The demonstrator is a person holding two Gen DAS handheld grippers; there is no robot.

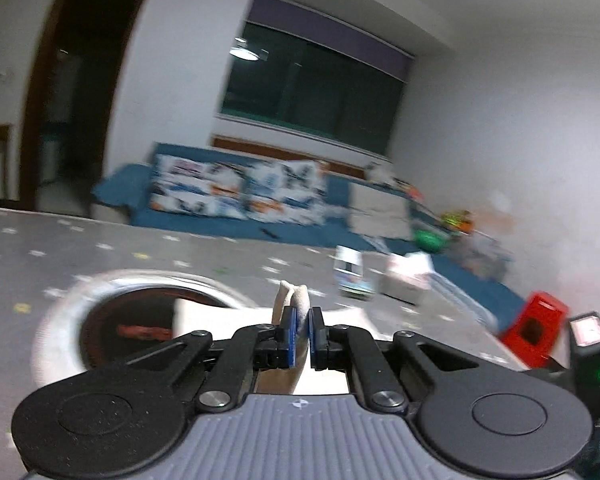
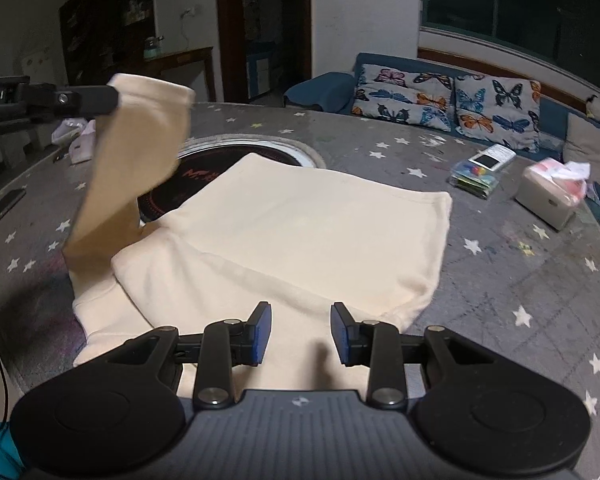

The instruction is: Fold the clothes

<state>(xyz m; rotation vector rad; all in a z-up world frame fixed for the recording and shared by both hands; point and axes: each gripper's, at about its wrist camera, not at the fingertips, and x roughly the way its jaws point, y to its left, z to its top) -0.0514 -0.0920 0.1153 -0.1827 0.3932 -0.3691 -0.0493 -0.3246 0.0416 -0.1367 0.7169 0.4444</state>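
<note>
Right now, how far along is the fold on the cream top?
Done: the cream top lies mostly flat on the table, right side already folded in. In hand: the left gripper is shut on the sleeve, lifted clear. The right gripper is open over the near edge. Left: lay the sleeve across, final folds.

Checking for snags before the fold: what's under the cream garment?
Under the cream garment: the star-print table cover and part of a round dark inset. Whatever else lies beneath is covered.

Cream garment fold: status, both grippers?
Left gripper shut on sleeve, lifted. Right gripper open over cream garment. Nothing blocking.
</note>
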